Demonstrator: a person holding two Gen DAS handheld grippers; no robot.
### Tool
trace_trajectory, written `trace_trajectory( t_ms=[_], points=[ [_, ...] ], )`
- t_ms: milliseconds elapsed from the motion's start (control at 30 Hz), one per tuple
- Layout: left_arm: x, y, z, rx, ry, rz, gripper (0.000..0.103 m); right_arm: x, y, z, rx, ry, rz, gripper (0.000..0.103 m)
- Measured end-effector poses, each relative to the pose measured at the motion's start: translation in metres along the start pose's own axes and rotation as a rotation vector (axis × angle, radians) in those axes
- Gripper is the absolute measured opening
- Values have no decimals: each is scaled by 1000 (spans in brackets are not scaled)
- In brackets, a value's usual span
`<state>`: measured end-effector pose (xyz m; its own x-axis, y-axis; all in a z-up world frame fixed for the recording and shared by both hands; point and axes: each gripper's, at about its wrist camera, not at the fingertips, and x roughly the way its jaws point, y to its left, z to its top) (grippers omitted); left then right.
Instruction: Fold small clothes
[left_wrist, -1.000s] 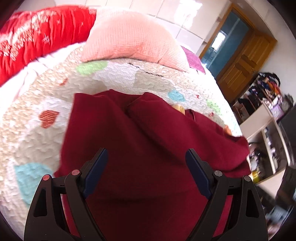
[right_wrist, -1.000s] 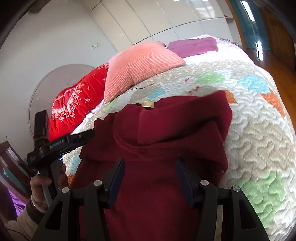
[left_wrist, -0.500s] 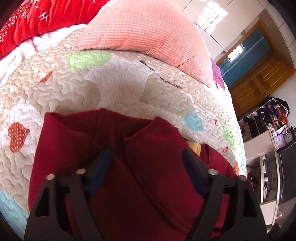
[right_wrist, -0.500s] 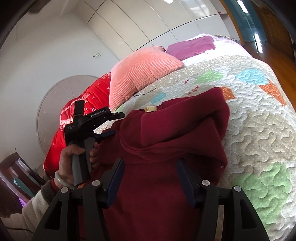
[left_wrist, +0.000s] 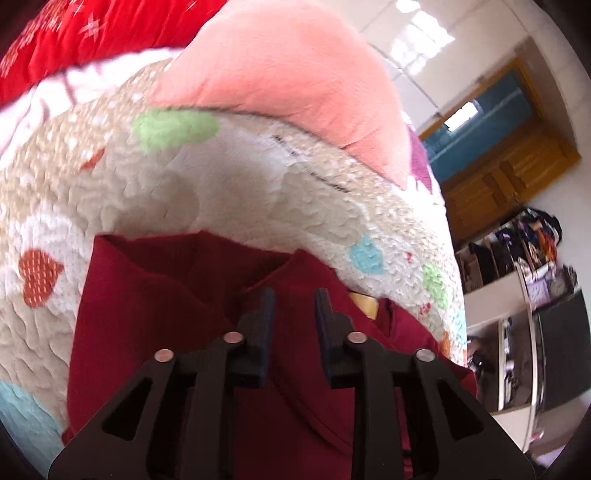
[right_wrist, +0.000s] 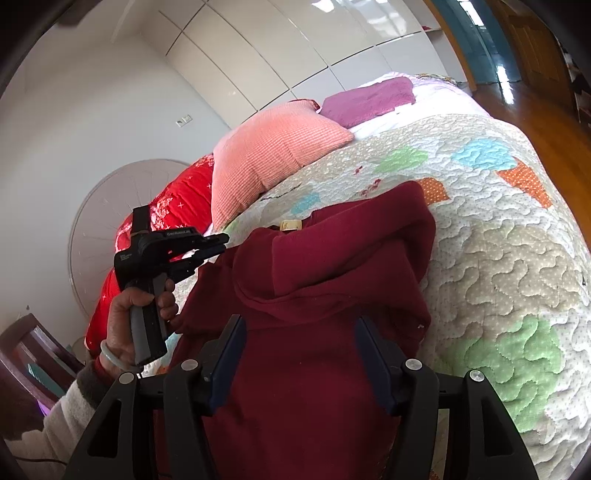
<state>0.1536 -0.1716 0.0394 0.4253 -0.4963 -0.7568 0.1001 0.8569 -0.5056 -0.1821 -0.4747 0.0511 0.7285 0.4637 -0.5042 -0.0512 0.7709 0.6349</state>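
A dark red garment lies folded over on the quilted bedspread, a tan label showing at its collar. My left gripper hovers over the collar end, its jaws narrow and closing, with red cloth in the gap and the pads not visibly pressing. The right wrist view shows this left gripper, held by a hand, at the garment's left edge. My right gripper stands open over the garment's near part, its jaws opening slightly, gripping nothing.
A pink pillow and a red duvet lie at the head of the bed, with a purple cloth behind. Shelves and a wooden door stand to the right. A dark chair is at the left.
The left gripper has moved forward toward the collar end and its jaws have narrowed from wide apart. The right gripper has stayed in place.
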Motion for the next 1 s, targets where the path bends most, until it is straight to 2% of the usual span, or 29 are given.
trace_trajectory(
  t_ms=[133,167,233,333,400,433,467,500,667,800,867,967,1000],
  points=[
    [21,6,-7,0,55,64,29,3,-5,-1,15,6,8,61],
    [25,6,-8,5,56,72,33,3,-7,0,23,5,10,61],
    [28,5,-9,11,48,89,33,1,-11,0,41,2,19,61],
    [29,-1,-9,-9,39,69,54,-2,-15,0,56,-8,16,61],
    [28,-11,-12,18,30,87,56,-4,-16,0,59,-15,5,61],
    [27,-17,-13,47,30,96,50,-6,-16,0,57,-24,-2,61],
    [26,-22,-15,83,26,92,18,-9,-16,0,52,-36,-10,61],
    [22,-28,-16,117,25,79,7,-12,-15,1,45,-47,-21,61],
    [-53,-28,-29,164,-111,-8,7,-17,-8,10,-7,-59,-125,61],
    [-104,-2,-44,146,-239,27,7,-1,-6,17,-31,-31,-188,61],
    [-103,11,-52,148,-235,49,7,15,-12,20,17,-1,-177,61],
    [-83,22,-61,121,-178,60,7,43,-23,21,84,76,-195,60],
    [-79,23,-66,116,-172,58,7,48,-23,20,64,87,-209,46]
  ],
)
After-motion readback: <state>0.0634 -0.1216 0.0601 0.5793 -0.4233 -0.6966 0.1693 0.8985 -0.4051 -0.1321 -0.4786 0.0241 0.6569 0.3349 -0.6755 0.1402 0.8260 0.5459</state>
